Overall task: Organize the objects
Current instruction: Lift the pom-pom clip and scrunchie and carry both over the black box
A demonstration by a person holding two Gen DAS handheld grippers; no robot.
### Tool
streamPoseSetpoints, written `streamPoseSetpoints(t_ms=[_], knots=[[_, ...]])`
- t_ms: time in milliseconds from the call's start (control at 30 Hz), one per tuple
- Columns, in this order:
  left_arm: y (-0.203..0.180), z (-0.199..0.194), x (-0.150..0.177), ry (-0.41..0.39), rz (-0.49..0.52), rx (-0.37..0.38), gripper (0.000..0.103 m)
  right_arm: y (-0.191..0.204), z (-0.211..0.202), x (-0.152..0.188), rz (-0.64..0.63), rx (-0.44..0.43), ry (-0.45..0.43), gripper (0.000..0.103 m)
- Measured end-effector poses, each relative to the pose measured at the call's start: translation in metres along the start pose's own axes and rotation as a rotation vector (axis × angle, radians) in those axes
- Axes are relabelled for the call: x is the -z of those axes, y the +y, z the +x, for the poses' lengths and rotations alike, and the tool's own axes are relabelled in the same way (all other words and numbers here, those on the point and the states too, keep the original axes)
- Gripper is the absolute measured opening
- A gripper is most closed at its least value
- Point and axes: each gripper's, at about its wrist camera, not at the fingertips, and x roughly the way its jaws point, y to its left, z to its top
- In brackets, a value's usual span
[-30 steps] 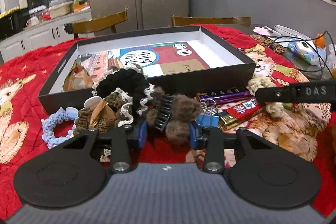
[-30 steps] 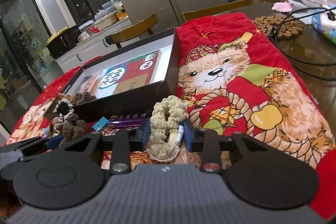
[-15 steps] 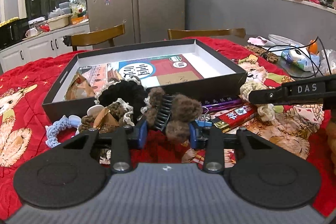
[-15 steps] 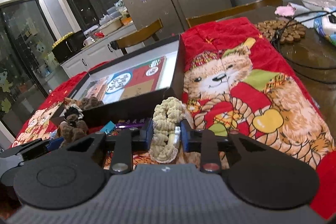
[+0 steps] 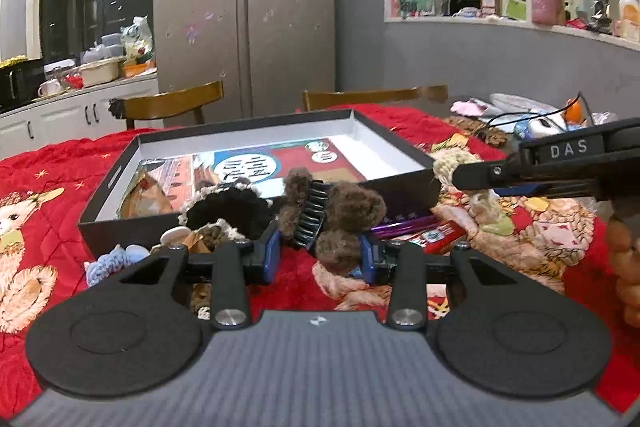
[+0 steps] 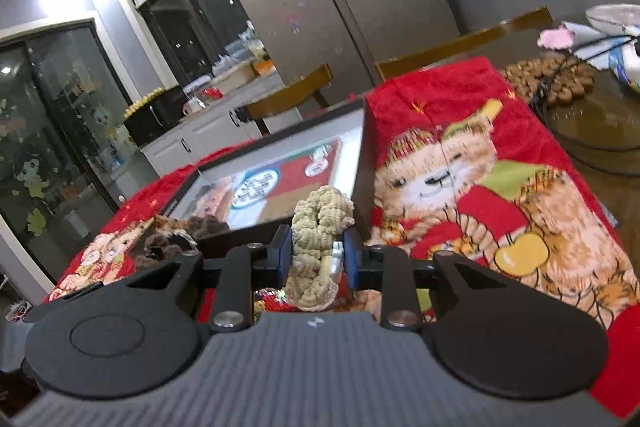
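The left gripper (image 5: 318, 257) is clamped on a brown fuzzy hair claw (image 5: 330, 215), box (image 5: 396, 187) at twelve o'clock. The right gripper (image 6: 316, 259) squeezes a cream scrunchie (image 6: 316, 239) between its pads

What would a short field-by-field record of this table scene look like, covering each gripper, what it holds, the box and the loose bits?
left gripper: shut on brown furry hair claw
right gripper: shut on cream scrunchie, a small white piece caught beside it
box: open, shallow, black-walled, printed sheet inside
loose items: black scrunchie, blue braided ring, purple bar, all outside the box front
surface: red blanket with bear print
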Motion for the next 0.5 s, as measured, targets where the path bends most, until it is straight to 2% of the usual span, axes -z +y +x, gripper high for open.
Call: streamPoseSetpoints(t_ms=[200,300,400,500], knots=[[-0.001,-0.002,-0.001,-0.016,-0.012,-0.032,0.044,0.006,-0.008,-0.006,-0.039,-0.06,-0.06,0.03],[0.001,-0.001,-0.005,0.008,-0.044,-0.033,0.044,0.012,-0.013,-0.01,-0.065,-0.095,-0.107,0.03],[0.007,-0.002,-0.014,0.03,-0.091,-0.023,0.044,0.016,-0.015,-0.013,-0.029,-0.115,-0.121,0.03],[0.008,-0.007,-0.027,0.039,-0.092,-0.078,0.044,0.024,-0.019,-0.018,-0.012,-0.112,-0.126,0.03]])
